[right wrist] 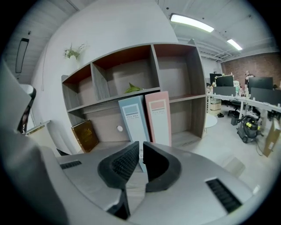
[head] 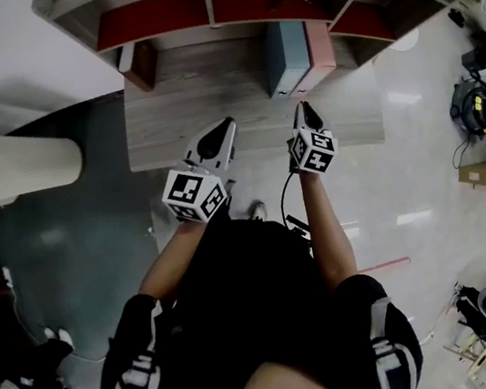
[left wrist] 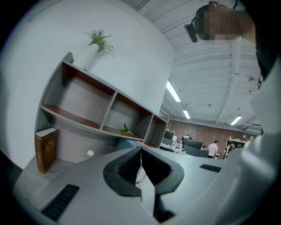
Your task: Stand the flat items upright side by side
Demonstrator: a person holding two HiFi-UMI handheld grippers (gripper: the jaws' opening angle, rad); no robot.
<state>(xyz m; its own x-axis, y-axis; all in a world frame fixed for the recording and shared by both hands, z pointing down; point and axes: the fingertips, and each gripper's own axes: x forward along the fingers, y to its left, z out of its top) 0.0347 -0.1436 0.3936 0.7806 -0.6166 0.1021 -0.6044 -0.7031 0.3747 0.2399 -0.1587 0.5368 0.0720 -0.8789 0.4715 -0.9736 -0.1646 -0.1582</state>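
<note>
Left claw (left wrist: 140, 154) shut and empty, right claw (right wrist: 141, 147) all but closed on nothing, and dead ahead of it the blue file box (right wrist: 134, 118) and pink file box (right wrist: 159, 116) stand upright side by side, so a clumsy forward nudge could topple both onto the worktop (head: 182, 107).

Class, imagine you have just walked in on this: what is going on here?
A person stands at a wooden desk with shelves, a gripper in each hand. The left gripper and right gripper hover above the desk's front, jaws closed and empty. A blue file box and a pink file box already stand upright side by side at the back. A brown book sits further left.
</note>
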